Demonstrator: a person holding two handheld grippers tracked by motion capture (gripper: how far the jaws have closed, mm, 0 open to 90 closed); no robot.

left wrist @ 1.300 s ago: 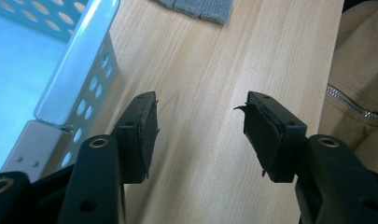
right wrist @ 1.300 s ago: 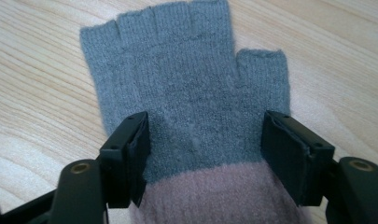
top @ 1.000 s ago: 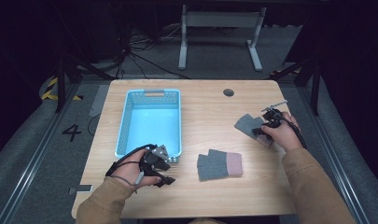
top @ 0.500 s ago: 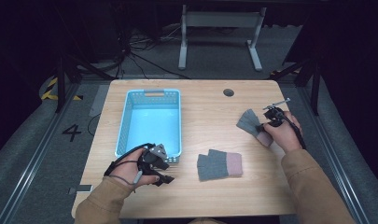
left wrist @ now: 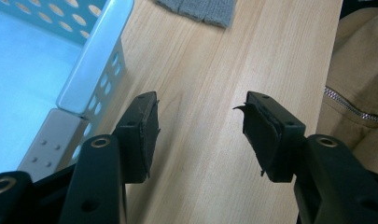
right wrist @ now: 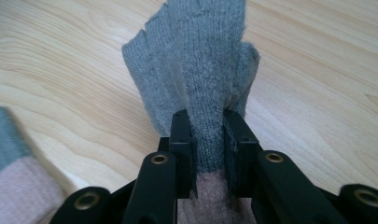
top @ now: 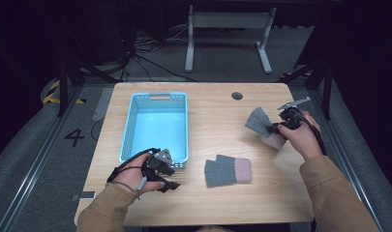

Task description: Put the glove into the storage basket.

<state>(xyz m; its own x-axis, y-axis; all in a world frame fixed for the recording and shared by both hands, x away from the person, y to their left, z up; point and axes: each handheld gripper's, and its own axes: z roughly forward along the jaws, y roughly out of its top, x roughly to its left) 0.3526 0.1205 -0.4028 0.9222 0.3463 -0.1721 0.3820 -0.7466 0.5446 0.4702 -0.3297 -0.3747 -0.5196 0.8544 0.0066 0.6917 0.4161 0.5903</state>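
Grey glove with pink cuff is hanging pinched in the right gripper over the table's right side; in the right gripper view the jaws, having just been closing, are clamping the knit near the cuff, fingers fanning away. Second glove is lying flat on the wooden table, near the front middle. Left gripper is sitting with jaws partly apart, gripping nothing, just beside the blue basket corner.
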